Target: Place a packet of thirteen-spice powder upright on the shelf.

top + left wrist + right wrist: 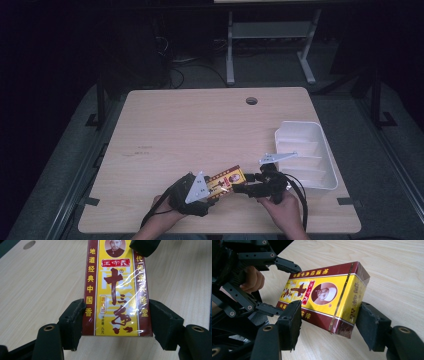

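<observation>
A red and yellow box (226, 181) with Chinese print is held just above the wooden table (200, 125) near its front edge. My left gripper (212, 188) is shut on it, the pads pressing both long sides of the box (116, 290) near its lower end (116, 315). My right gripper (245, 183) faces it from the right. The box's other end (324, 297) lies between the right gripper's (329, 320) jaws, and the pads stand close beside it without a clear press. The left gripper's fingers (287, 266) clamp the box's far end.
A white plastic tray (305, 155) with ribbed compartments sits at the table's right edge, just beyond my right hand. A round cable hole (251, 101) is near the far edge. Dark floor and a desk frame lie behind the table.
</observation>
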A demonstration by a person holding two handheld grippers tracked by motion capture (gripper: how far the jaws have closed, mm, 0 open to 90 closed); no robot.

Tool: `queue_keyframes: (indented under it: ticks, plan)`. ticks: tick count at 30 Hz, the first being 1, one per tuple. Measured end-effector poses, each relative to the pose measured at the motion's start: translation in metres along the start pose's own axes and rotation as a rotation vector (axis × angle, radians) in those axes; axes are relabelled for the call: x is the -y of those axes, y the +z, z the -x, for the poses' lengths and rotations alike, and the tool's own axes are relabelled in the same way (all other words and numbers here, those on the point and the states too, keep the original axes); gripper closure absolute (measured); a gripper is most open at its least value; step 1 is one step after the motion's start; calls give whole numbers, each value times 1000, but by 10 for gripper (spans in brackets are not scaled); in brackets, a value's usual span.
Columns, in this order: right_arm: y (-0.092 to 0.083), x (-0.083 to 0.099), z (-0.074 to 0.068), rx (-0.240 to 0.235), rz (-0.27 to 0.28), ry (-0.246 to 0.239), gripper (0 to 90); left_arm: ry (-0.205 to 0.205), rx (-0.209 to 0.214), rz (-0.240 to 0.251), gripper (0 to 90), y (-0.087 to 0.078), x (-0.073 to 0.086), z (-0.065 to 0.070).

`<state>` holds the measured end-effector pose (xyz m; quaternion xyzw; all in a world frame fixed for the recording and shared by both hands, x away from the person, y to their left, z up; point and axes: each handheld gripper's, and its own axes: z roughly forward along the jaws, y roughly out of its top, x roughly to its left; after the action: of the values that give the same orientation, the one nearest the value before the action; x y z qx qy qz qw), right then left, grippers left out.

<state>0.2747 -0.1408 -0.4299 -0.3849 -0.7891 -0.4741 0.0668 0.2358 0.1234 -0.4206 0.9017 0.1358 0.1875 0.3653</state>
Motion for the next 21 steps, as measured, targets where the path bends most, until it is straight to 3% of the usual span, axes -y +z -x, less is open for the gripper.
queue_keyframes:
  ticks: [9,15,21]
  plan:
    - [-1,-1,-3,9,13,-9,406,15,-15,-12,330,0,-1,1]
    - [-6,-1,-3,-18,62,5,487,25,-29,-22,330,1,-1,2]
    - [-6,-1,-5,-34,76,17,522,33,-37,-35,330,3,0,3]
